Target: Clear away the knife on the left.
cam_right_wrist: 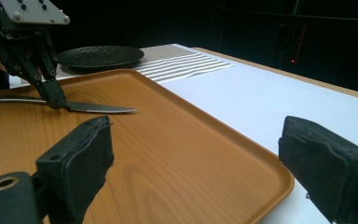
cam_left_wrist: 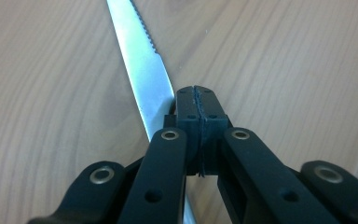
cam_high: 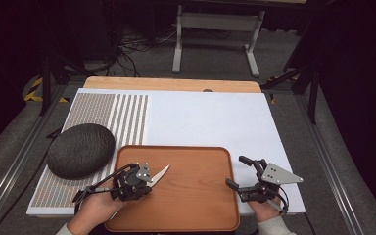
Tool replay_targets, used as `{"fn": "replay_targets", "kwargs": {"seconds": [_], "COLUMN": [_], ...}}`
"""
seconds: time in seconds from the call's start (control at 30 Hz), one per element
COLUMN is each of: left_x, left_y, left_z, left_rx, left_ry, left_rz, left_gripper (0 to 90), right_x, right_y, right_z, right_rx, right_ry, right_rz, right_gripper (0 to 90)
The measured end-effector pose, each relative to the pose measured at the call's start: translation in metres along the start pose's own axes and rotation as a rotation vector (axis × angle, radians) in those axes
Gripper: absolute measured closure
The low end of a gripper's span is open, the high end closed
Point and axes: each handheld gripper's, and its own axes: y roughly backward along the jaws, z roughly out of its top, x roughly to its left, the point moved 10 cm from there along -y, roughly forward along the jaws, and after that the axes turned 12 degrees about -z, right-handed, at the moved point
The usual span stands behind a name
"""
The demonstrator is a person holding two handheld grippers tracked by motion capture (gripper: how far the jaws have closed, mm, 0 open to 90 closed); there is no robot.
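- The wooden tray (cam_high: 191, 205) sits at the near edge of the tabletop and carries a serrated knife (cam_high: 160, 174), lying in its near-left part with the blade pointing toward the far edge.
- The left gripper (cam_high: 146, 177) is clamped on the knife where blade meets handle; its jaws hide that spot.
- The right gripper (cam_high: 238, 172) hovers at the tray's right edge, jaws spread wide with nothing between them.
- A dark plate (cam_high: 81, 150) rests left of the tray.

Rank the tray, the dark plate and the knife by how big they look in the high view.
1. Wooden tray, clearly largest.
2. Dark plate.
3. Knife, smallest; the left gripper covers part of it.
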Motion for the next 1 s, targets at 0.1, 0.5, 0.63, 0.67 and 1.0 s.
{"fn": "replay_targets", "kwargs": {"seconds": [0.1,0.5,0.63,0.67,1.0], "left_x": [0.002,0.013,0.017,0.019,0.027], "left_y": [-0.002,0.004,0.006,0.007,0.013], "left_z": [-0.002,-0.008,-0.011,-0.012,-0.020], "left_rx": [0.015,-0.008,-0.017,-0.017,-0.017], "left_ry": [0.000,0.065,0.074,0.078,0.110], "left_rz": [0.015,0.016,0.021,0.027,0.035], "left_gripper": [89.8,89.8,89.9,89.9,89.9], "right_x": [0.000,0.000,0.000,0.000,-0.001], "right_y": [0.000,0.000,-0.001,-0.001,-0.001], "right_z": [0.000,-0.001,-0.001,-0.001,-0.001], "right_rx": [0.001,0.004,0.004,0.003,0.005], "right_ry": [0.001,-0.002,-0.006,-0.004,-0.006], "right_rz": [0.000,-0.003,-0.003,-0.003,-0.003], "right_gripper": [10.2,10.2,10.2,10.2,10.2]}}
